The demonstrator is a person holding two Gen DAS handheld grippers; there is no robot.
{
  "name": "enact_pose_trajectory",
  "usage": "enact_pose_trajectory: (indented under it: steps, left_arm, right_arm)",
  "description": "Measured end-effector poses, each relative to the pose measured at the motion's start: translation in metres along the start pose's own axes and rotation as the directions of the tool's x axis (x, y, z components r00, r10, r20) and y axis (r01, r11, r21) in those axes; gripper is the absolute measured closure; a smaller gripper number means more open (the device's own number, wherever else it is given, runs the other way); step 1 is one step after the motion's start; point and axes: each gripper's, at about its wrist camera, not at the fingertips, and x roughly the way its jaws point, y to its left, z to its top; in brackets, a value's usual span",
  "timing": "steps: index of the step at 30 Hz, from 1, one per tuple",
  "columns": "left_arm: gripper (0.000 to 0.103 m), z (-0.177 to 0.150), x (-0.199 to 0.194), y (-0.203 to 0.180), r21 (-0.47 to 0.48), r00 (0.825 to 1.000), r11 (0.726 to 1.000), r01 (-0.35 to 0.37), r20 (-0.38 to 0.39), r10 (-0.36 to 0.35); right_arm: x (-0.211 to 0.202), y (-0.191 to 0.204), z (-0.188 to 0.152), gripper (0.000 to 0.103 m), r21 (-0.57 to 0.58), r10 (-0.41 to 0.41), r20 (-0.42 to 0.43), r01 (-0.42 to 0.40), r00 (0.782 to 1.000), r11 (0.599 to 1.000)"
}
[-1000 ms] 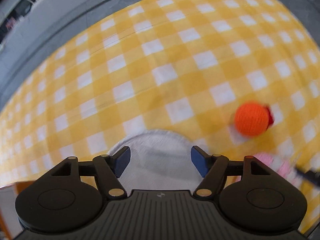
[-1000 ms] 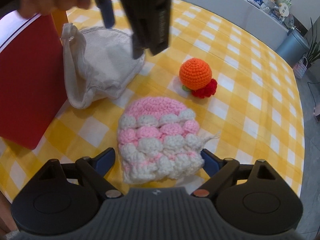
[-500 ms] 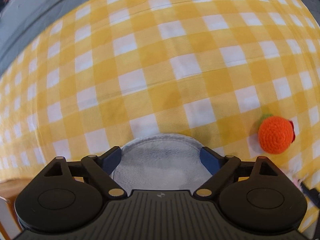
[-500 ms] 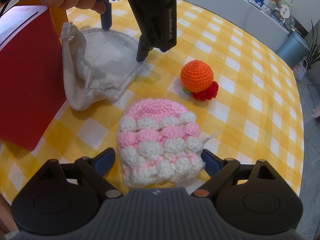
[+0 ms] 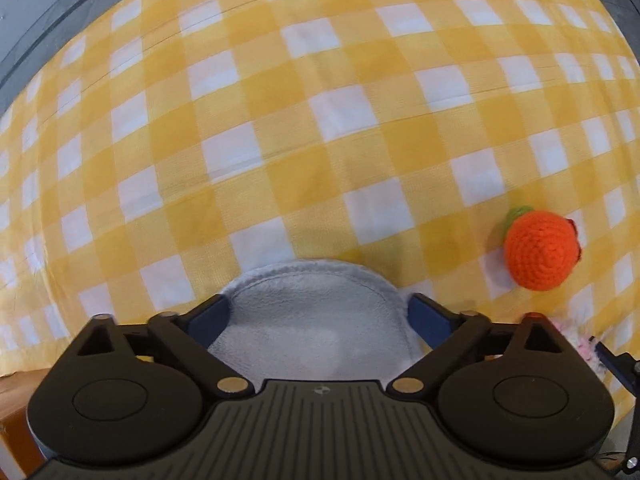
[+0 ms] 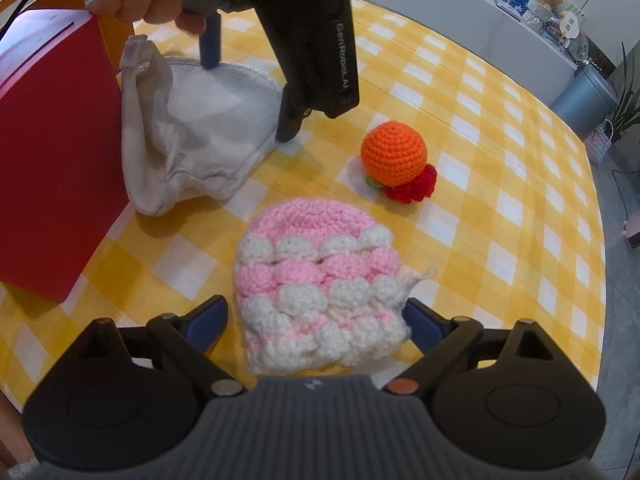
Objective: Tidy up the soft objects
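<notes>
Both grippers gape—left gripper [image 5: 318, 314] astride the grey pouch [image 6: 208, 120], seemingly empty.

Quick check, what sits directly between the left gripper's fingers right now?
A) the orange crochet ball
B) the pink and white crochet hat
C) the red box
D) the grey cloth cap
D: the left gripper points down with its jaws wide open either side of the grey cloth cap; the orange crochet ball lies off to its right on the checked cloth.
</notes>
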Motion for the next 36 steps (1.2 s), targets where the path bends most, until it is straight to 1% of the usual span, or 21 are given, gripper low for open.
enact_pose_trajectory:
  steps: [2,3,4,5,6,8,9,10,12,14,15,16,17,21,22,24,27,29,32,34,36]
  left_arm:
    - [0.026,-0.004,-0.005,-0.006,0.029,1.0,1.0,-0.005,0.019,0.005]
    - [0.035,-0.006,-0.008,-0.008,0.023,1.0,1.0,-0.011,0.019,0.011]
    - [0.059,-0.007,-0.01,-0.009,0.011,1.0,1.0,-0.019,0.014,0.019]
    - [0.073,-0.007,-0.011,-0.01,0.0,0.999,0.999,-0.049,0.01,0.049]
    - [0.074,-0.008,-0.014,-0.01,-0.01,0.998,0.998,-0.065,0.01,0.065]
    - [0.079,-0.01,-0.013,-0.013,-0.024,0.997,0.997,-0.073,0.019,0.073]
    - [0.088,-0.012,-0.013,-0.016,-0.02,0.995,0.995,-0.097,0.026,0.098]
    - [0.089,-0.014,-0.013,-0.019,-0.013,0.993,0.993,-0.115,0.033,0.116]
    - [0.091,-0.021,-0.016,-0.024,-0.013,0.991,0.992,-0.123,0.048,0.124]
    - [0.092,-0.028,-0.022,-0.026,-0.02,0.994,0.996,-0.092,0.064,0.093]
    - [0.092,-0.03,-0.026,-0.025,-0.022,0.995,0.997,-0.068,0.076,0.07]
    - [0.092,-0.032,-0.031,-0.028,-0.018,0.994,0.998,-0.06,0.092,0.061]
    - [0.092,-0.034,-0.037,-0.032,-0.005,0.992,0.998,-0.061,0.106,0.062]
    - [0.092,-0.046,-0.048,-0.038,0.006,0.989,0.999,-0.045,0.144,0.043]
    - [0.092,-0.047,-0.053,-0.043,0.008,0.987,0.999,-0.052,0.155,0.05]
    - [0.091,-0.049,-0.06,-0.048,0.022,0.983,0.997,-0.068,0.174,0.064]
    - [0.091,-0.049,-0.077,-0.047,0.006,0.977,1.0,-0.025,0.21,0.024]
    - [0.092,-0.055,-0.095,-0.047,0.003,0.97,1.0,0.009,0.244,-0.01]
    - [0.092,-0.071,-0.122,-0.046,0.002,0.951,0.999,0.039,0.308,-0.038]
    - [0.091,-0.083,-0.141,-0.041,-0.007,0.933,0.998,0.059,0.357,-0.053]
    - [0.092,-0.096,-0.161,-0.032,-0.032,0.908,0.995,0.096,0.413,-0.074]
  right_arm:
    - [0.0,0.0,0.0,0.011,0.0,0.001,0.0,-0.001,1.0,1.0]
    - [0.0,0.0,0.0,0.011,0.001,0.001,0.001,-0.001,1.0,1.0]
    - [0.0,-0.001,0.0,0.011,0.001,0.002,0.002,-0.002,1.0,1.0]
    - [0.0,-0.001,-0.001,0.012,0.002,0.004,0.002,-0.004,1.0,1.0]
    - [0.0,-0.002,-0.001,0.012,0.007,0.007,0.002,-0.007,1.0,1.0]
    - [0.0,-0.004,-0.002,0.014,0.017,0.017,0.002,-0.017,1.0,1.0]
    - [-0.001,-0.005,-0.002,0.015,0.018,0.021,0.004,-0.021,1.0,1.0]
    - [-0.002,-0.005,-0.003,0.018,0.018,0.022,0.008,-0.022,1.0,1.0]
    - [-0.003,-0.007,-0.003,0.023,0.017,0.018,0.015,-0.019,1.0,1.0]
    - [-0.005,-0.009,-0.003,0.039,0.019,0.02,0.026,-0.021,0.999,1.0]
    - [-0.006,-0.009,-0.004,0.044,0.023,0.01,0.027,-0.01,1.0,1.0]
    - [-0.008,-0.011,-0.004,0.051,0.039,0.001,0.026,-0.002,1.0,0.999]
    - [-0.009,-0.013,-0.003,0.055,0.062,-0.006,0.027,0.004,1.0,0.998]
    - [-0.02,-0.018,-0.004,0.062,0.098,-0.016,0.062,0.01,0.998,0.995]
    - [-0.024,-0.019,-0.005,0.065,0.101,-0.015,0.076,0.007,0.997,0.995]
    - [-0.029,-0.021,-0.006,0.066,0.117,0.005,0.102,-0.017,0.995,0.993]
    - [-0.032,-0.021,-0.003,0.068,0.129,0.007,0.114,-0.021,0.993,0.991]
    - [-0.037,-0.021,-0.002,0.069,0.129,0.0,0.135,-0.018,0.991,0.991]
    - [-0.049,-0.022,-0.002,0.069,0.137,0.0,0.171,-0.024,0.985,0.99]
    - [-0.058,-0.022,-0.002,0.07,0.144,-0.018,0.188,-0.009,0.982,0.989]
    - [-0.073,-0.02,-0.002,0.07,0.154,-0.038,0.224,0.003,0.974,0.988]
